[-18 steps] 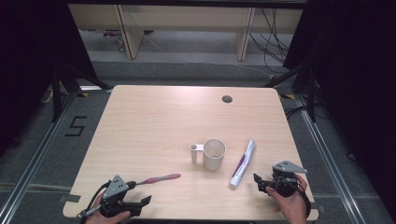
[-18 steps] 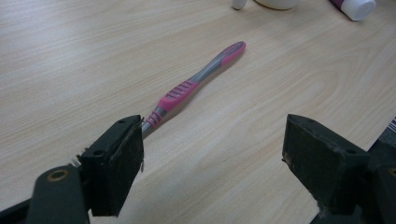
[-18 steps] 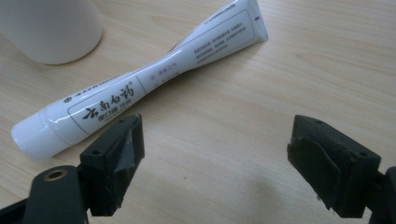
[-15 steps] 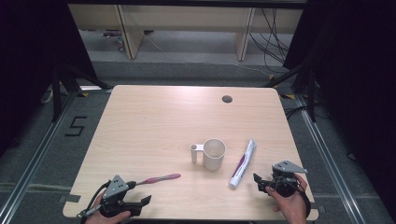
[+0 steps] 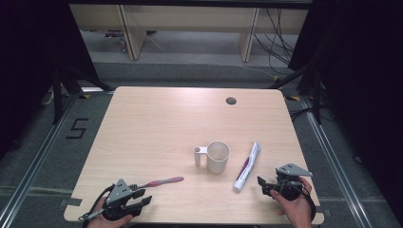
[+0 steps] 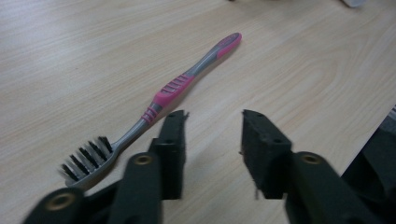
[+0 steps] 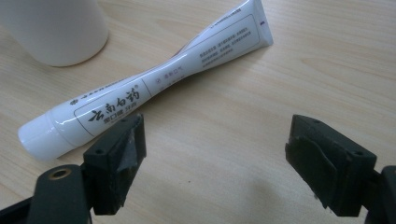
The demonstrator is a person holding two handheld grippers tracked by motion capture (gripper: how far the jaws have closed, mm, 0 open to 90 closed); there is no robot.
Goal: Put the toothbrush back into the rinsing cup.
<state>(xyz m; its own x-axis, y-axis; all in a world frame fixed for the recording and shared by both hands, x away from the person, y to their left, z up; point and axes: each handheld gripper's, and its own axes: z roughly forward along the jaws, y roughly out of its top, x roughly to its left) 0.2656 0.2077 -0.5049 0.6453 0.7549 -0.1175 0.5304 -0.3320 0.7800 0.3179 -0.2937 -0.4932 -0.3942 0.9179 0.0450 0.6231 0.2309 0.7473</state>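
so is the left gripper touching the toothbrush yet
Apart. In the left gripper view the open left gripper holds only bare table between its jaws; the toothbrush lies just beside one jaw, a sliver of wood showing between.

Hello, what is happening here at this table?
A person sits at a wooden table with a two-jaw gripper in each hand. The left gripper is open beside a pink toothbrush lying flat, not gripping it. The right gripper is open wide near a white toothpaste tube, which also lies on the table. A white cup with a side handle stands upright between them. Nothing is held at this moment.
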